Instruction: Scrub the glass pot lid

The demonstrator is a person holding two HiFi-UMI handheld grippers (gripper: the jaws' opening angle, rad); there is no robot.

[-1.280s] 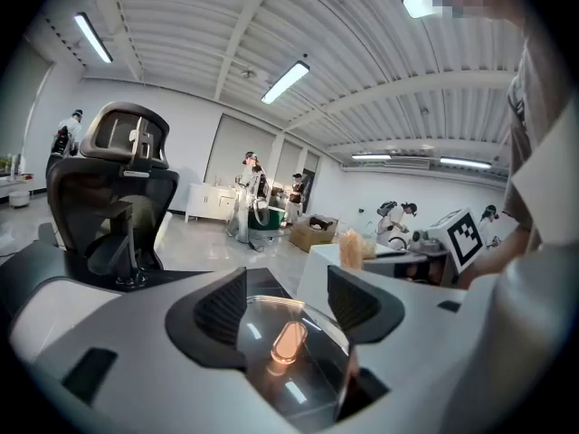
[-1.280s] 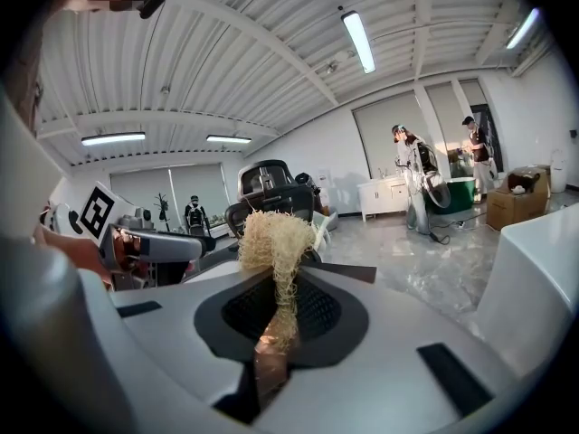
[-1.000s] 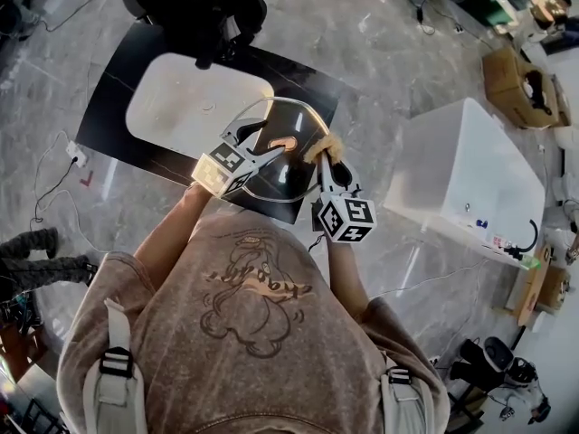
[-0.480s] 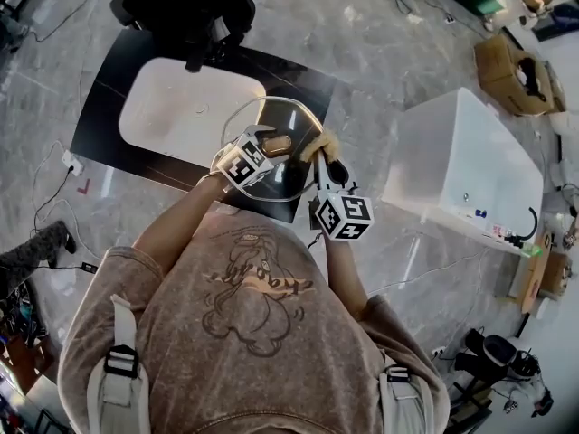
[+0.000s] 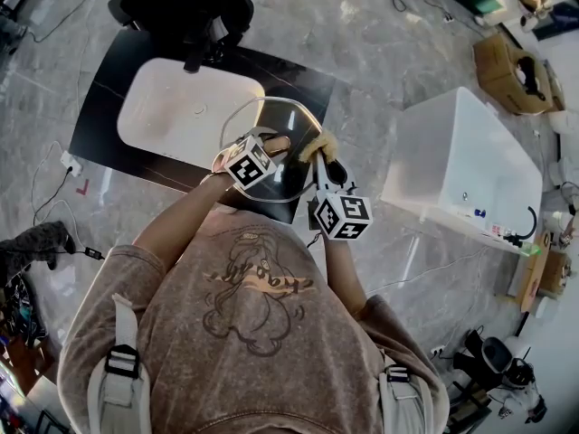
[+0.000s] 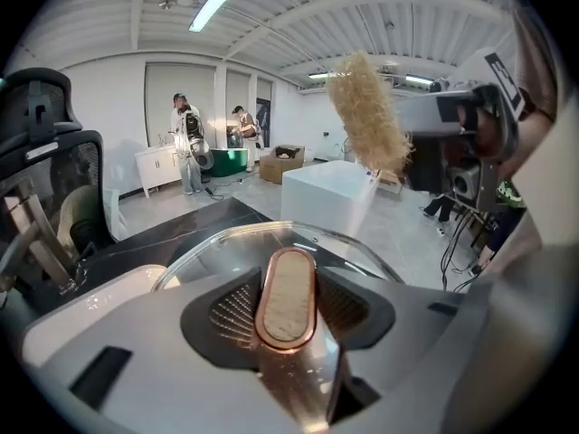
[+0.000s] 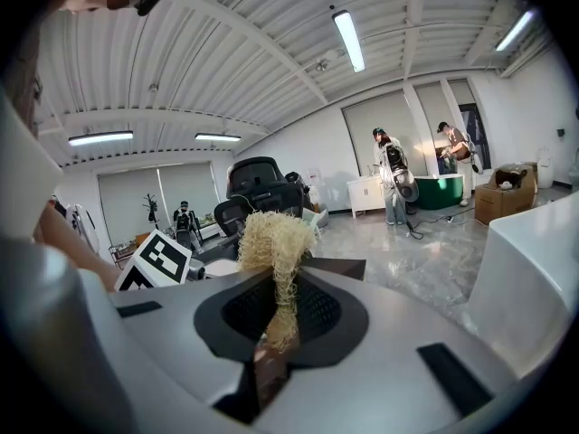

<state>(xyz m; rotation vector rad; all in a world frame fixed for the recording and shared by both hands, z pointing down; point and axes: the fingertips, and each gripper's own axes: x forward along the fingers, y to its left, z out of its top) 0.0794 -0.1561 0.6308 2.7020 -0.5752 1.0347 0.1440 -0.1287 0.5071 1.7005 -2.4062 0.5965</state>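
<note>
On the black table (image 5: 99, 129) the lid (image 5: 271, 111) lies by the basin (image 5: 181, 107); the left gripper (image 5: 269, 146) has dropped and just closed on its knob (image 6: 288, 297), while the right gripper (image 7: 276, 324) clamps the scrubber (image 7: 276, 238), so scrubbing can begin

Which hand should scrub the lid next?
Right: the right gripper holds the scrubber near the glass lid. The left gripper's jaws have just been closing around the lid's handle.

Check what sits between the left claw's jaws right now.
The glass lid's copper-rimmed handle stands between them, as the left gripper view shows. The jaws have just been closing in on both its sides.
</note>
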